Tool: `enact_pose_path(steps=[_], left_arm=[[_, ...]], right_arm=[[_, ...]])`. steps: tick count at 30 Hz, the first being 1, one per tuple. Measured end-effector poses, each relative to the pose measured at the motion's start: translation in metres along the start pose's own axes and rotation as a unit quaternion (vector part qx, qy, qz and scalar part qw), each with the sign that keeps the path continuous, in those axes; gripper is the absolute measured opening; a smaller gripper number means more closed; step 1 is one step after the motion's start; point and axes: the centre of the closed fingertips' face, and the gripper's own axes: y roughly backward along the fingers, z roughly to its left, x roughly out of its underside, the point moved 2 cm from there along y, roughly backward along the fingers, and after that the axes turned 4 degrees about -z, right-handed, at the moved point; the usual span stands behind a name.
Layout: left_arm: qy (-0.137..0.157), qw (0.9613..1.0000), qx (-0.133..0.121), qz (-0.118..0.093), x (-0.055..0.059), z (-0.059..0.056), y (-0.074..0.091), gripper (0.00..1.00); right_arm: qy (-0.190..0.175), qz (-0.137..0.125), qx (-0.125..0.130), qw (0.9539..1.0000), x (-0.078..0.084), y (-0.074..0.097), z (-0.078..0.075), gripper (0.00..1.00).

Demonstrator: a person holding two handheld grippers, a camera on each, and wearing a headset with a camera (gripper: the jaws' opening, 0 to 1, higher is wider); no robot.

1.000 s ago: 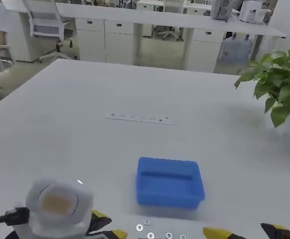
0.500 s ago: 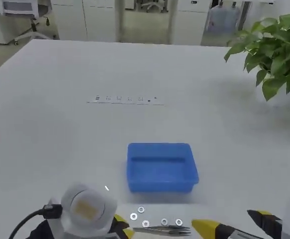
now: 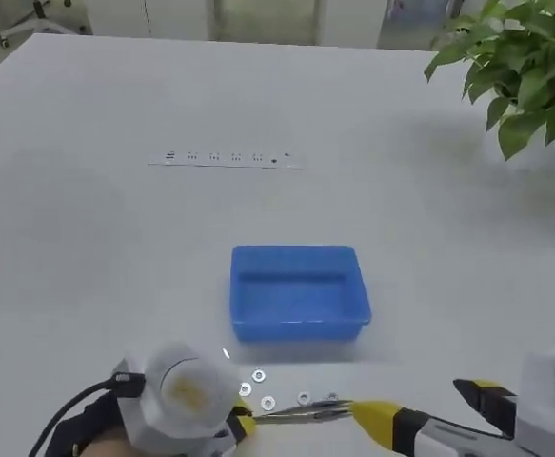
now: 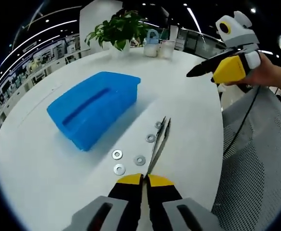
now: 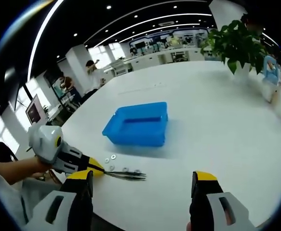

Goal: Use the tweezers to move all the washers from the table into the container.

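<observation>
white table [image 3: 87, 267] | inset socket strip [image 3: 225, 158] | leafy plant [image 3: 515, 57] far-right corner | ceiling light strips [image 4: 195, 19]

No text, number or brand can be read. The white strip [image 3: 225, 158] on the table [image 3: 87, 257] has small dark marks, too small and blurred to make out. No legible print on the blue container [image 3: 299, 290].

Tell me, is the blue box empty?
Empty. The blue box shows a bare blue floor inside, and the washers lie on the table outside it.
</observation>
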Motion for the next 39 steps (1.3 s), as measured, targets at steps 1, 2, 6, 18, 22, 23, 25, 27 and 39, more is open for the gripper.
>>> enact_pose_path(steps=[1,2,6,18,22,23,25,27,39], left_arm=[[0.001,1.0,0.003,0.0,0.0,-0.002,0.0,0.0],[-0.002,1.0,0.006,0.0,0.0,-0.004,0.0,0.0],[-0.045,0.9989,0.009,-0.008,-0.004,-0.011,0.01,0.0],[-0.063,0.9951,-0.015,-0.075,-0.05,-0.028,0.053,0.0],[-0.067,0.9921,-0.025,-0.103,-0.067,-0.035,0.067,0.0],[-0.068,0.9914,-0.025,-0.109,-0.07,-0.036,0.07,0.0],[-0.071,0.9901,-0.025,-0.119,-0.075,-0.04,0.077,0.0],[-0.075,0.9889,-0.024,-0.126,-0.079,-0.043,0.082,0.0],[-0.12,0.9803,0.002,-0.157,-0.1,-0.061,0.122,0.0]], right_arm=[[0.0,0.0,-0.002,1.0,0.0,-0.001,0.001,0.83],[0.002,0.002,-0.006,1.0,0.0,-0.002,0.003,0.83],[0.017,0.006,-0.016,0.9997,0.0,-0.005,0.009,0.83],[0.142,0.029,-0.061,0.9876,0.009,-0.012,0.048,0.74],[0.202,0.027,-0.071,0.9764,0.011,-0.015,0.069,0.66],[0.209,0.024,-0.075,0.9748,0.011,-0.016,0.074,0.63],[0.215,0.022,-0.083,0.9729,0.012,-0.018,0.084,0.56],[0.217,0.021,-0.1,0.9708,0.012,-0.02,0.094,0.49],[0.285,0.023,-0.184,0.9404,0.004,-0.021,0.135,0.14]])
